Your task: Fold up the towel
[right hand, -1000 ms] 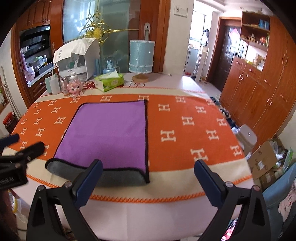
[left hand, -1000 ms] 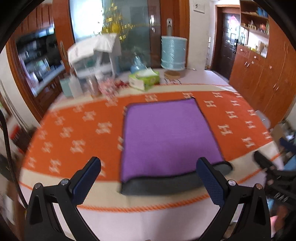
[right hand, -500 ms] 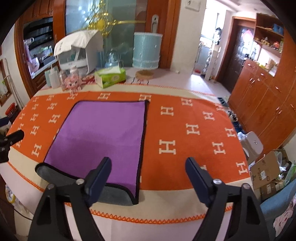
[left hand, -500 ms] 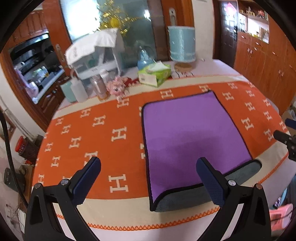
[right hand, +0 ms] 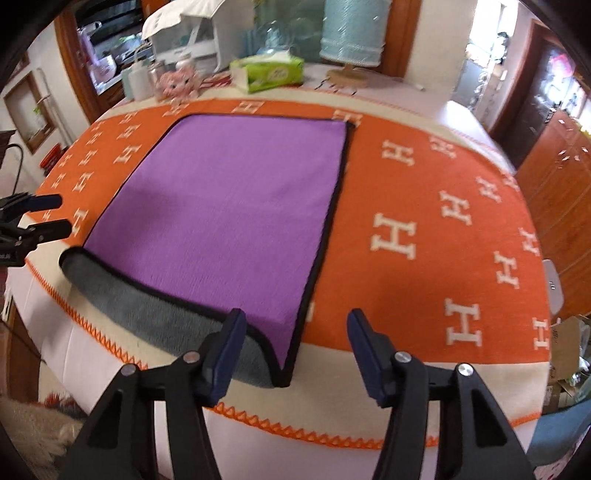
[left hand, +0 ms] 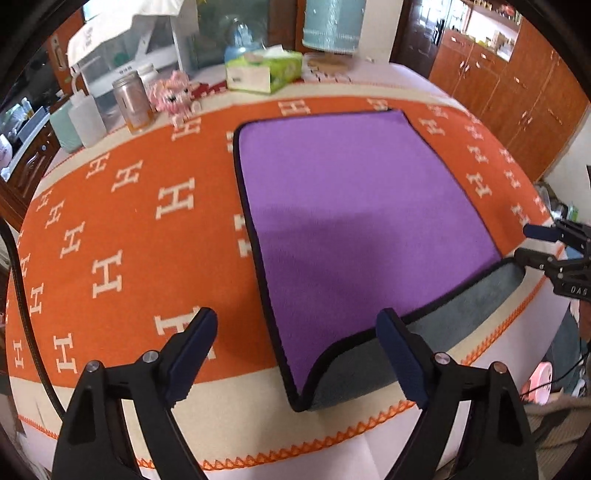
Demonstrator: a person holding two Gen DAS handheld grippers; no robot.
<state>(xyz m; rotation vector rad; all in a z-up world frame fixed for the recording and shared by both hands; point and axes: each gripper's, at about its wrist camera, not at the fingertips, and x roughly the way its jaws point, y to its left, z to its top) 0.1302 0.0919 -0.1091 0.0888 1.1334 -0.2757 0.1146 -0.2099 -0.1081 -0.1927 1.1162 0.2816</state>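
Purple towel (left hand: 354, 221) spread flat on an orange tablecloth (left hand: 122, 221) patterned with white H marks, black piping along the edges, near edge rolled back to bare a grey underside (left hand: 443, 332) along the cream border. Left gripper (left hand: 299, 354) low over the near left corner of the towel, jaws spread wide, nothing held between them; right finger (left hand: 402, 358) above the grey strip, left finger above the orange cloth, corner of the towel lying between the two. Right gripper (right hand: 295, 350) likewise wide open and empty at the near right corner, left finger (right hand: 225, 354) over the grey fold, right finger over bare cloth just beside the towel's black edge (right hand: 325, 236). Contact between fingers and fabric not clear in either view. Each gripper visible at the border of the other's view, beside the opposite end of the grey fold. At the far side of the table: green tissue box (left hand: 264, 70), pale blue cylinder on a wooden base (left hand: 334, 22), pink plush toy (left hand: 171, 92), amber jar with a silver lid (left hand: 133, 101), white plastic bottle (left hand: 86, 120), white appliance under a cloth cover (left hand: 129, 40). Wooden cabinets (left hand: 517, 92) along the right wall.
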